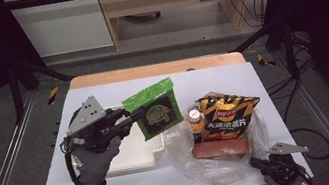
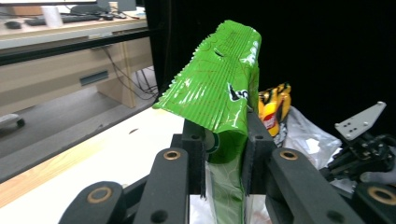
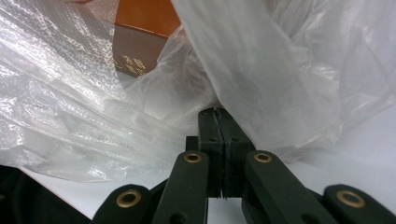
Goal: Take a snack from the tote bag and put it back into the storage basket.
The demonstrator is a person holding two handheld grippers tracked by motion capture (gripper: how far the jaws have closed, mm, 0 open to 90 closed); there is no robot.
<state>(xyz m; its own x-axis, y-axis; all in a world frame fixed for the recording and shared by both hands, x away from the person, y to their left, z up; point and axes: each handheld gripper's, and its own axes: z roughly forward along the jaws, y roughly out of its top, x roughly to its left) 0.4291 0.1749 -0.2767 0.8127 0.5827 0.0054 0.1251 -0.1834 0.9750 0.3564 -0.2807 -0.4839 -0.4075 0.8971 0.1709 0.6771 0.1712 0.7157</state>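
Green snack bag (image 1: 155,112): the left gripper (image 1: 128,117) is pinching it by its lower left edge and holding it upright, raised above the white tray (image 1: 135,158) and just left of the clear plastic bag (image 1: 214,157). In the left gripper view the two black jaws are closing on the crinkled green foil (image 2: 219,93), which is rising between them and folding over at its sealed top. This hold appears chosen to carry the packet clear of the table, so that it can travel across to the open bag.

The right gripper (image 1: 260,163) is sitting low at the near right corner of the table, at the rim of the plastic bag. In the right gripper view its jaws are pressing together with a fold of the thin film (image 3: 261,93) caught between them. Judged from this, the right gripper is anchoring or lifting the rim so that the mouth of the bag is staying open toward the incoming packet.

Contents of the plastic bag: a yellow and black chip bag (image 1: 227,115) is standing at the back, a small bottle with a white cap (image 1: 196,122) is standing just beside it on the left, and a brown box (image 1: 220,149) is lying in front of both. The white tray is resting on the white table (image 1: 251,78) and appears to be holding nothing.
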